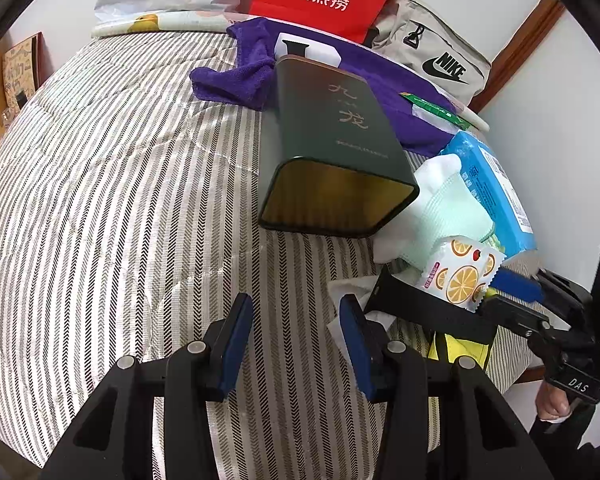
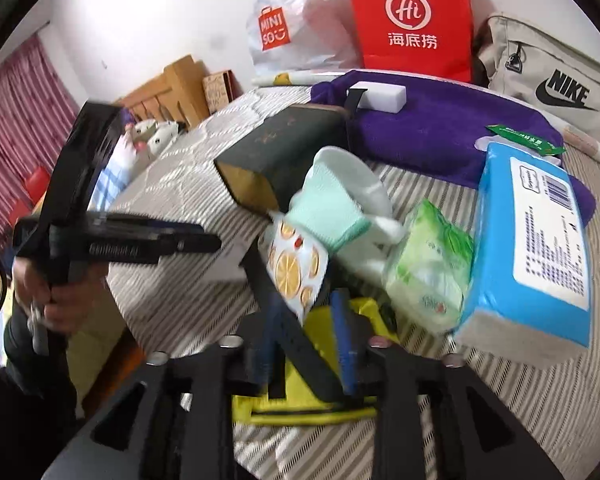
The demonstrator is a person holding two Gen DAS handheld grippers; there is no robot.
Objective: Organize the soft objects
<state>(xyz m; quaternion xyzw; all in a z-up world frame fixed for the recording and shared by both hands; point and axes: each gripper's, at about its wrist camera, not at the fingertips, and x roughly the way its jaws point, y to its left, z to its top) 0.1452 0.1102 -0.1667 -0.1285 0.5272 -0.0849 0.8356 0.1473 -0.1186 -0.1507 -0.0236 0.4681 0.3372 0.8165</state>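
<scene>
left claw (image 1: 296, 344): spread, empty over striped bed (image 1: 100, 200), free to assist | right claw (image 2: 304, 344): clamped on black strap (image 2: 284, 312), lifting it clear of sock (image 2: 332, 216) pile

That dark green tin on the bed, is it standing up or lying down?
Lying down. The dark green tin rests on its long side on the striped bedcover, its gold end facing the left tool's camera.
</scene>
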